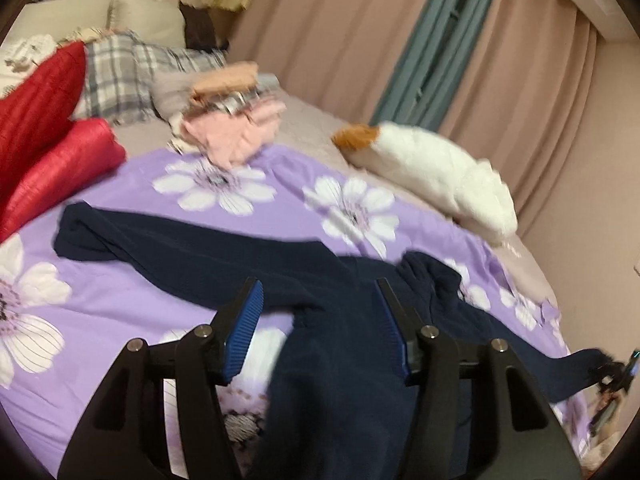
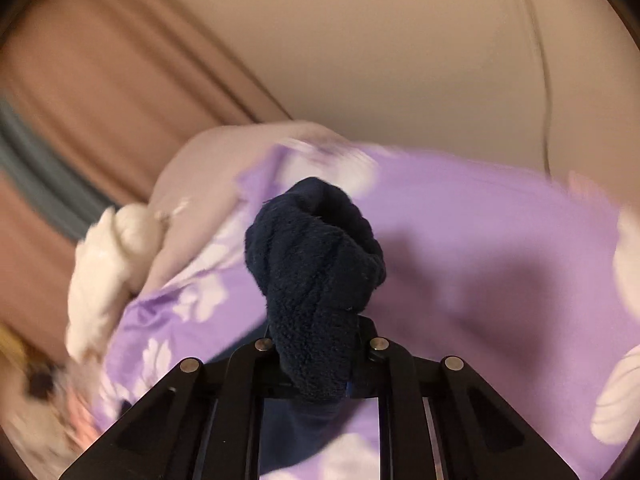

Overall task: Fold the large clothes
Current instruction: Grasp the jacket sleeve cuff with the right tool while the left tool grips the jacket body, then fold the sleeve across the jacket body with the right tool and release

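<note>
Left wrist view: left gripper (image 1: 320, 320) gapes over the dark navy fleece garment (image 1: 224, 256) on the purple floral bedsheet (image 1: 120, 300); right gripper (image 2: 316, 344) pinches its bunched edge.

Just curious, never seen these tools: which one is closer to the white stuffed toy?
Probably the right gripper: it holds the navy garment's sleeve end by the bed's edge, where the white stuffed toy lies. The left gripper hovers open above the garment's middle.

Fuzzy navy fleece garment (image 2: 316, 264) on smooth purple floral bedsheet (image 1: 132, 300); ribbed blue rubbery pads (image 1: 244, 332); fluffy white plush toy (image 1: 436, 176).
</note>
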`<state>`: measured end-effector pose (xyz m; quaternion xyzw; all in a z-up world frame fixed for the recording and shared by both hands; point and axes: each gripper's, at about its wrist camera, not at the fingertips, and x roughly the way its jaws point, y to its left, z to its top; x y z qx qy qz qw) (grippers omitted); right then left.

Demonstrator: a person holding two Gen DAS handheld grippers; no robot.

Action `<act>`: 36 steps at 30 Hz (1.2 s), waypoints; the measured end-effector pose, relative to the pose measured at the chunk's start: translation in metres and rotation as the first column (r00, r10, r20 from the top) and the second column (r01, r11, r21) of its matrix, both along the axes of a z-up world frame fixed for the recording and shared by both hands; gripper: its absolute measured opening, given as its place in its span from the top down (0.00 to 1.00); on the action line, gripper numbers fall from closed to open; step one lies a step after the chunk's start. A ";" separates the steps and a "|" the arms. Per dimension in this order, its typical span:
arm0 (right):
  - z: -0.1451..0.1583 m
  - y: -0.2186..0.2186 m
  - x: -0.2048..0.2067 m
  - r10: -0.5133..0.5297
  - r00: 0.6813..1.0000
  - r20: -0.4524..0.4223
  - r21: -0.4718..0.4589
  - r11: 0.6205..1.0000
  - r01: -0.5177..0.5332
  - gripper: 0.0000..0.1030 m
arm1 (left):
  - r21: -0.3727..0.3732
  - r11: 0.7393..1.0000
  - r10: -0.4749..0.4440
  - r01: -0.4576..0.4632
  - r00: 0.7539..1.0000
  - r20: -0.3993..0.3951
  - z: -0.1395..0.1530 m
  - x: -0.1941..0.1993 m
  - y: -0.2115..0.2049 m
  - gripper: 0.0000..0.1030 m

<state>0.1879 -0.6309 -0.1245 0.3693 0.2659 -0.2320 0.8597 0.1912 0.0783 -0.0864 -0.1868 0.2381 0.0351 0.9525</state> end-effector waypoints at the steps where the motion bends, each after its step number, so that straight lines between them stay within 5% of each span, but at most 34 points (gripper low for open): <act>1: 0.023 0.023 0.008 0.006 1.000 -0.009 -0.075 0.997 -0.007 0.84 | 0.032 0.999 0.018 -0.017 1.000 -0.010 0.002 -0.002 0.002 0.46; 4: 0.072 0.086 0.027 0.064 0.997 0.031 -0.167 0.984 -0.058 0.84 | 0.105 0.989 0.104 -0.103 0.994 -0.010 0.008 -0.011 0.012 0.46; 8: 0.112 0.184 0.056 0.185 0.980 0.069 -0.224 0.960 -0.165 0.84 | -0.023 0.994 0.108 -0.108 0.994 0.024 0.012 -0.027 0.040 0.46; 12: 0.131 0.294 0.074 0.330 0.941 0.083 -0.299 0.908 -0.292 0.84 | 0.083 0.965 0.247 -0.248 0.969 0.021 0.017 -0.041 0.047 0.46; 17: 0.112 0.430 0.088 0.539 0.838 0.091 -0.281 0.821 -0.497 0.84 | -0.047 0.972 0.233 -0.232 0.973 0.005 0.013 -0.055 0.073 0.44; 21: 0.068 0.521 0.121 0.642 0.766 -0.034 -0.309 0.722 -0.619 0.83 | -0.009 0.965 0.264 -0.264 0.965 -0.009 0.015 -0.061 0.077 0.44; 25: 0.040 0.535 0.128 0.668 0.730 -0.140 -0.237 0.693 -0.680 0.66 | -0.109 0.968 0.228 -0.227 0.974 -0.006 0.013 -0.066 0.094 0.44; 27: 0.042 0.525 0.121 0.662 0.739 -0.122 -0.236 0.704 -0.670 0.43 | -0.112 0.960 0.256 -0.256 0.967 -0.009 0.013 -0.066 0.099 0.42; 31: 0.068 0.485 0.105 0.580 0.814 -0.046 -0.281 0.774 -0.567 0.34 | -0.130 0.948 0.290 -0.290 0.957 -0.021 0.013 -0.067 0.101 0.41; 36: 0.089 0.435 0.084 0.476 0.878 -0.047 -0.342 0.818 -0.462 0.25 | -0.158 0.949 0.273 -0.272 0.962 -0.019 0.012 -0.066 0.095 0.39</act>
